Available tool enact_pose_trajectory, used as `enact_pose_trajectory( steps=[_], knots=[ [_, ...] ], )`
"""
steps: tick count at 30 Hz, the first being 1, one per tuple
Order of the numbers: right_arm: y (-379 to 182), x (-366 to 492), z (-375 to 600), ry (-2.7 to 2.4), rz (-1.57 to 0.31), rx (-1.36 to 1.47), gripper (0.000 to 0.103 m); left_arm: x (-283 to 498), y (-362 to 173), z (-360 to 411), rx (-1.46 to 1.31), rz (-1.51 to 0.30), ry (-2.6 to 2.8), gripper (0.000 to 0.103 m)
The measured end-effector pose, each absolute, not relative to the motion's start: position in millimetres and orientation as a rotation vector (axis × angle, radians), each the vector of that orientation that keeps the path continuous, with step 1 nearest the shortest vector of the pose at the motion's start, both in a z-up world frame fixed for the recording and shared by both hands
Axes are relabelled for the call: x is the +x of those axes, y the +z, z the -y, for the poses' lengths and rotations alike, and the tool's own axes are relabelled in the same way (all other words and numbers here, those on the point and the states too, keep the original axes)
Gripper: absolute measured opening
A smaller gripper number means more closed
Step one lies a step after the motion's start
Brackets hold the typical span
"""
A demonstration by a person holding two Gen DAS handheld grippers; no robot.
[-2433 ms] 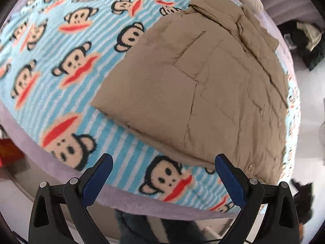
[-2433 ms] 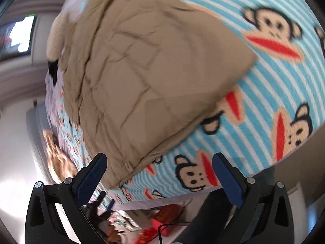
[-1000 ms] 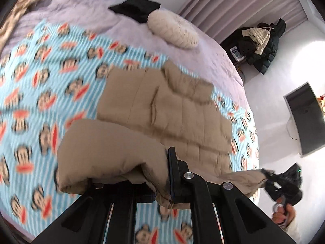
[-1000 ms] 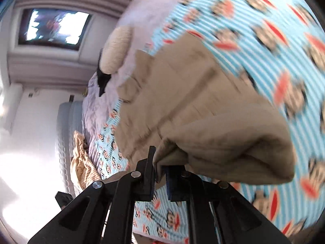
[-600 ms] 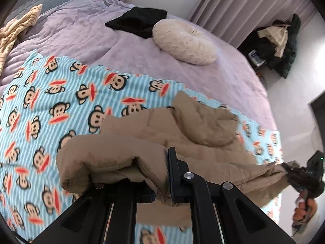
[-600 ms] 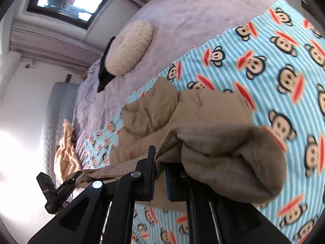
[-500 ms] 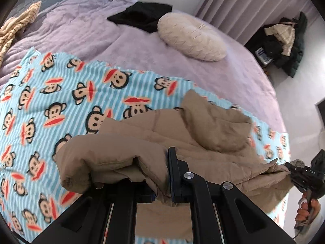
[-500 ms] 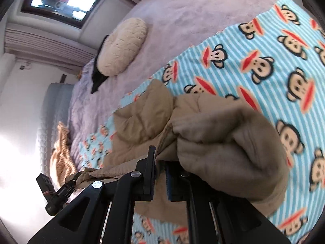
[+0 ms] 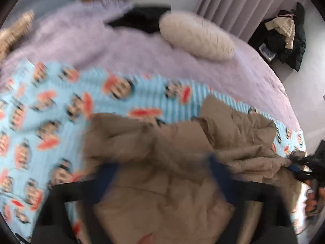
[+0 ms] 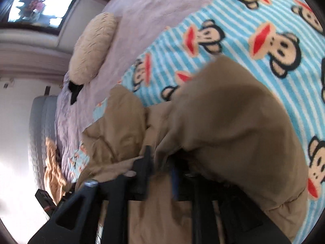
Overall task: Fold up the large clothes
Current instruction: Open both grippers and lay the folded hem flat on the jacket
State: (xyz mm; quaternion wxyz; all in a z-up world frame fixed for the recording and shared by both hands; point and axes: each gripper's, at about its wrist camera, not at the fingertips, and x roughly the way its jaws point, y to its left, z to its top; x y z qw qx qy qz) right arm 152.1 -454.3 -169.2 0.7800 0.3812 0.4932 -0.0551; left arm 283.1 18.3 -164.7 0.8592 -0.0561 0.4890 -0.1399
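A tan padded jacket (image 9: 162, 203) lies doubled over on the blue monkey-print blanket (image 9: 50, 111). In the blurred left wrist view my left gripper (image 9: 162, 172) is opening, its blue pads (image 9: 105, 174) wide apart, the folded jacket lying loose between and below them. The right wrist view shows my right gripper (image 10: 160, 172) opening too, a narrow gap between its fingers with jacket (image 10: 233, 132) fabric still in it and a thick fold draped over the right finger. That gripper (image 9: 298, 166) also shows at the left view's right edge, at the jacket's corner.
The blanket (image 10: 243, 30) covers a purple bedspread (image 9: 101, 46). Beyond it lie a cream pillow (image 9: 195, 38) and a black garment (image 9: 142, 18). A tan striped cloth (image 10: 52, 166) sits at the bed's far side. Dark coats (image 9: 284, 32) are piled by the curtain.
Both grippers carried the jacket's near edge over onto its far half and lowered it. The left jaws have sprung wide, letting go; the right jaws have parted a little.
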Motion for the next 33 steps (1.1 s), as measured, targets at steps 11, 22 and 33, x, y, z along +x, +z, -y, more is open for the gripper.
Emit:
enact_pose_trajectory(
  steps=[11,22,33],
  knots=[
    [-159.6,132.7,421.9,-0.172,-1.132,0.406,0.016,290.2,-207.4,29.9,0.042,-1.096,-0.41,0.07],
    [-218.8,197.5,458.9,-0.291,-1.086,0.408,0.0,352.5,-280.7,27.3,-0.048,-1.107,-0.283,0.07],
    [-165.0,146.9,454.2,-0.302,-1.043,0.424,0.004,339.4,-242.3,-35.3,-0.028,-1.066,-0.178,0.07]
  ],
)
